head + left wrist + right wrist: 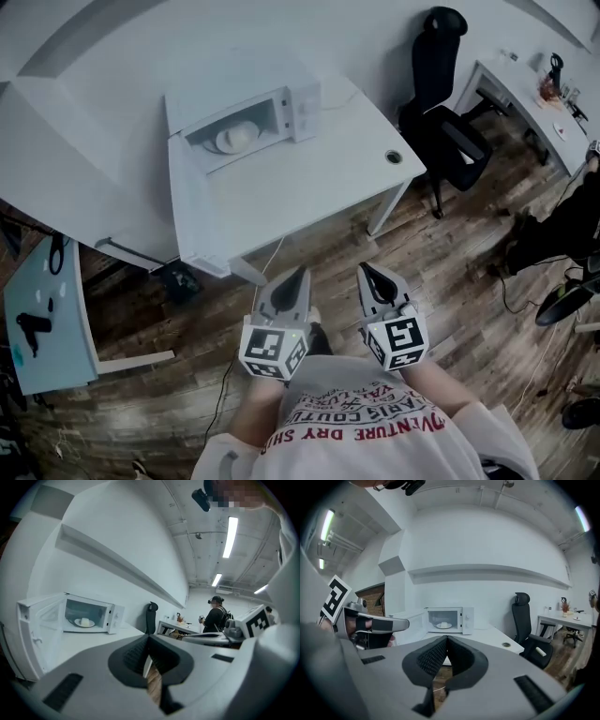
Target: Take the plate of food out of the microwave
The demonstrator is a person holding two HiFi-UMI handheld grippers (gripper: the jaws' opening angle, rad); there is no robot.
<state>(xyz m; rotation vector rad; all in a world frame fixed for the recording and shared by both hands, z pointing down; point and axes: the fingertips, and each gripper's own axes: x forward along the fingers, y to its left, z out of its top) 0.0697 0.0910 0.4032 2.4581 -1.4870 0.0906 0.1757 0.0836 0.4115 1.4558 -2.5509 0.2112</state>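
A white microwave (258,117) stands at the back of a white table (309,178) with its door (186,202) swung wide open to the left. Inside it a white plate (231,139) carries a pale piece of food (242,135). The plate (84,622) also shows in the left gripper view, and the plate (443,626) in the right gripper view. My left gripper (298,274) and right gripper (365,271) are held close to my chest over the floor, well short of the table. Both have their jaws together with nothing between them.
A black office chair (442,103) stands right of the table. A second desk (525,98) with small items is at the far right, and a person (215,618) stands near it. A light blue stand (42,314) with dark tools is at the left. A cable (225,375) runs across the wood floor.
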